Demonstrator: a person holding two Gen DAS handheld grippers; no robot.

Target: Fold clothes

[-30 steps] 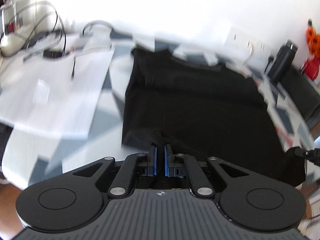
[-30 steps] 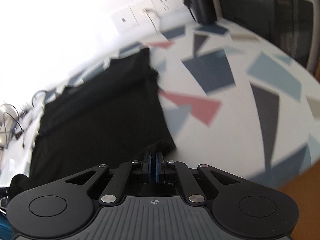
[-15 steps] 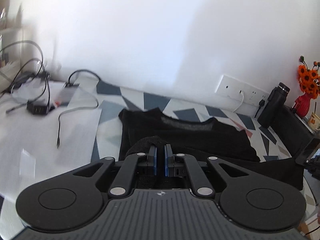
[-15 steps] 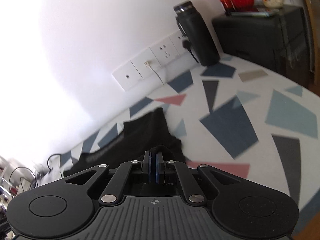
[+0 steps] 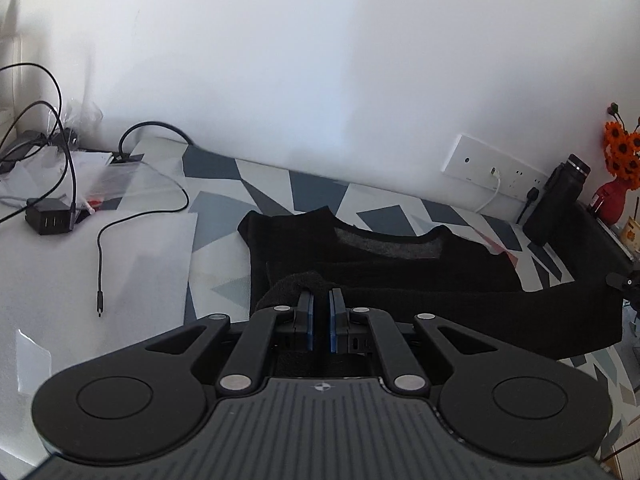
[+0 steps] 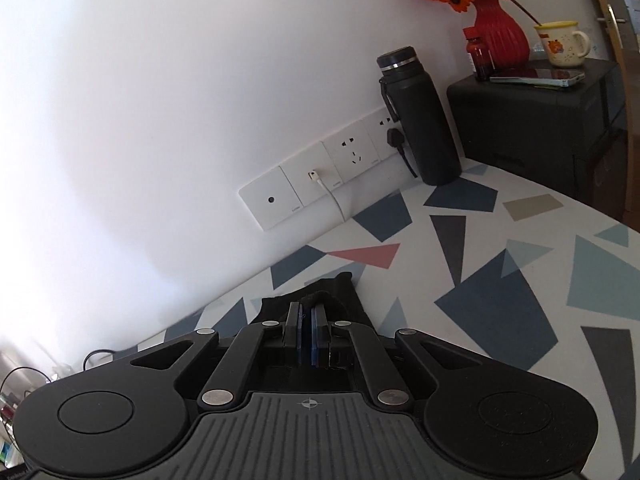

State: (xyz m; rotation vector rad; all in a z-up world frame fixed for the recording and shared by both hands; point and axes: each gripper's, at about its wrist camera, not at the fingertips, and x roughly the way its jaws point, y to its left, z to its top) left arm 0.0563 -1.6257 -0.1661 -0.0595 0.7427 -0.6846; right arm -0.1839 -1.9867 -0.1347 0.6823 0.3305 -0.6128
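A black shirt (image 5: 380, 258) lies on the patterned table (image 5: 216, 208), its collar toward the wall. My left gripper (image 5: 320, 300) is shut on the shirt's near left hem corner and holds it lifted over the shirt. My right gripper (image 6: 307, 312) is shut on the shirt's (image 6: 340, 292) near right hem corner, raised toward the wall. The lifted hem (image 5: 500, 312) stretches as a black band between the two grippers. The right gripper's tip shows at the right edge of the left wrist view (image 5: 624, 282).
Black cables (image 5: 100, 256) and a charger block (image 5: 48, 222) lie at the left with white paper (image 5: 120, 280). A black bottle (image 6: 420, 120), wall sockets (image 6: 320, 184), a black box (image 6: 532, 120), a red vase (image 6: 498, 36) and a mug (image 6: 560, 42) stand at the right.
Both grippers have lifted the shirt's near hem and carried it forward toward the collar and the wall. The shirt is now half doubled over itself.
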